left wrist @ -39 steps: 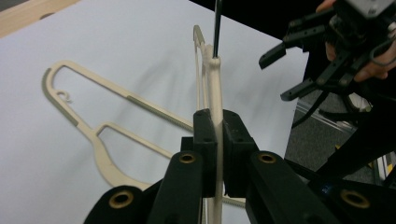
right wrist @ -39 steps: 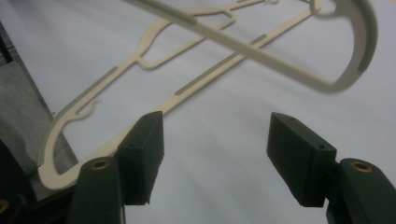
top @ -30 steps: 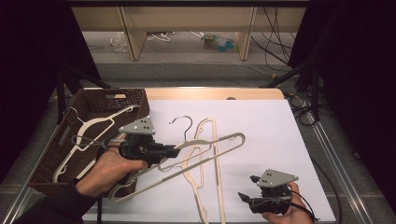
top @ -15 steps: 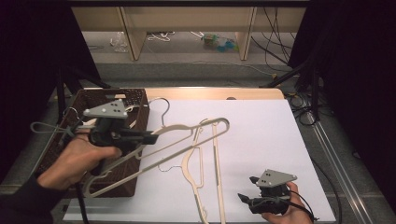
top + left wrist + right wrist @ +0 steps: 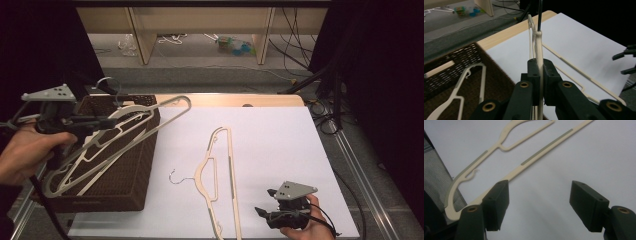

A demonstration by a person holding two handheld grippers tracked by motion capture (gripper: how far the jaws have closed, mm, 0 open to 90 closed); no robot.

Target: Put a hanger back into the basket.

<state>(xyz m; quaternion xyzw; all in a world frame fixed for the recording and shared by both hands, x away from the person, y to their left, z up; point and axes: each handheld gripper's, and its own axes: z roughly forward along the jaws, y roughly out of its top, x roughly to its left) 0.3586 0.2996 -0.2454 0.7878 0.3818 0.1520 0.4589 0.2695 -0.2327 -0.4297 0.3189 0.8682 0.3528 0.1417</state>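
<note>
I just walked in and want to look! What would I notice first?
First, the left gripper at the left, its fingers shut on a cream hanger held over a brown basket. Next, another hanger lying flat on the white table. At the bottom right, the right gripper waits, fingers open.

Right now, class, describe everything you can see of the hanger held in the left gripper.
The hanger is cream, plastic-looking, with a thin metal hook at its top. The left gripper is shut on its neck, holding it tilted over the brown woven basket. Another pale hanger lies in the basket.
</note>
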